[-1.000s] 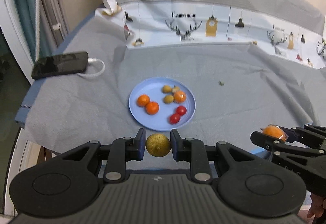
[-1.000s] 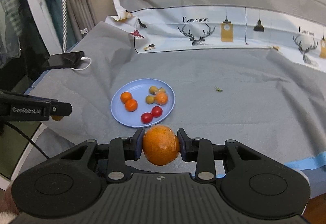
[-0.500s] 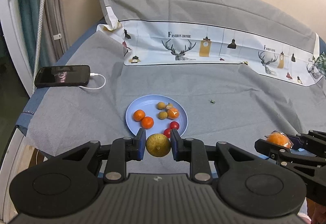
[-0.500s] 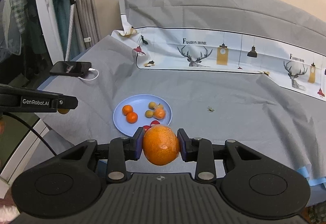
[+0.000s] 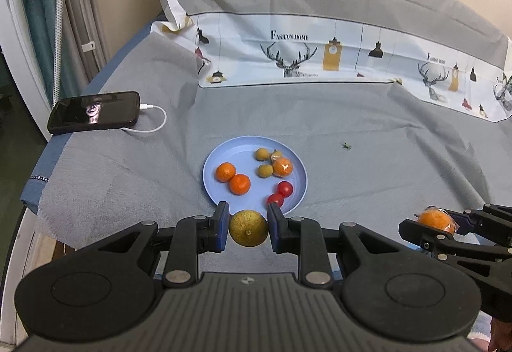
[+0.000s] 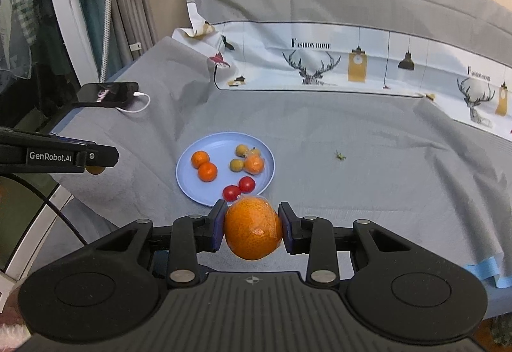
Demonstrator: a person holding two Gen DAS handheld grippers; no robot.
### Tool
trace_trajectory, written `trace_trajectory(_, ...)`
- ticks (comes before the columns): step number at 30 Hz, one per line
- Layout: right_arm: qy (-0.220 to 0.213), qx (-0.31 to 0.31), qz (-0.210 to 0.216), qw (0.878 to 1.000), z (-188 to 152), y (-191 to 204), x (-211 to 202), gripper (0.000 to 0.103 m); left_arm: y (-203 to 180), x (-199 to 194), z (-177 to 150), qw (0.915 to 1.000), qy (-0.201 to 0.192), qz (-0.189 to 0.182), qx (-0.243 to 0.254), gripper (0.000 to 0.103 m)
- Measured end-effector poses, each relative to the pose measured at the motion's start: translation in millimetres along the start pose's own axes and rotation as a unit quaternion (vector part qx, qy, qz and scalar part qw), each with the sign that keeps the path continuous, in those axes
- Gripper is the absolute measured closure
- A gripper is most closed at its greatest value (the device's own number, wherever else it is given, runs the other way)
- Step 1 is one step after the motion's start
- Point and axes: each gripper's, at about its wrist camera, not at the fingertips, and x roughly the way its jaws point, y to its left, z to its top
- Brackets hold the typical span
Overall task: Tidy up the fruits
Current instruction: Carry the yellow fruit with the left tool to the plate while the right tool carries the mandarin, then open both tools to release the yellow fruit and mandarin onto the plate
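A light blue plate (image 5: 224, 156) (image 6: 204, 153) lies on the grey cloth with two small oranges (image 5: 233, 178), two red cherry tomatoes (image 5: 280, 193), yellow-green small fruits (image 5: 265, 170) and a wrapped orange (image 5: 283, 166). My left gripper (image 5: 248, 228) is shut on a yellow-green round fruit (image 5: 248, 228), just in front of the plate's near rim. In the right wrist view my right gripper (image 6: 252, 232) is shut on a plastic-wrapped orange (image 6: 252, 232), also held near the plate's front edge. Each gripper shows at the other view's side.
A black phone (image 5: 94, 112) (image 6: 107, 92) on a white charging cable lies at the cloth's left edge. A printed deer-pattern cloth (image 5: 320, 60) is folded along the back. A small green scrap (image 5: 345, 146) sits right of the plate. Blue tape (image 6: 489, 270) marks the near right edge.
Both views have drawn back from the plate, so more of the back cloth and wall shows. Each gripper keeps its fruit.
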Motion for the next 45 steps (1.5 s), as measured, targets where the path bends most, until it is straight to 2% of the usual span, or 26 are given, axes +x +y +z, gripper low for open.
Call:
trace_trajectory(10,0.018,0.005,0.005,1.000,4,-3,33,0.067,11,38,15,0.9993,0.036,0.006,-0.003,0.075)
trace_trajectory(18,0.035,0.015,0.016,0.999,17,-12,83,0.067,15,90,36,0.9983,0.057,0.004,0.006,0.075)
trace_trajectory(31,0.052,-0.028,0.043,0.997,41,-12,192,0.066,15,193,65,0.9949,0.095,0.024,0.026,0.075)
trace_trajectory(44,0.070,-0.052,0.049,0.995,47,-10,246,0.066,21,253,73,0.9909,0.122,0.045,0.035,0.074)
trace_trajectory(45,0.070,-0.055,0.052,0.995,48,-9,248,0.066,22,255,74,0.9908,0.126,0.039,0.031,0.069)
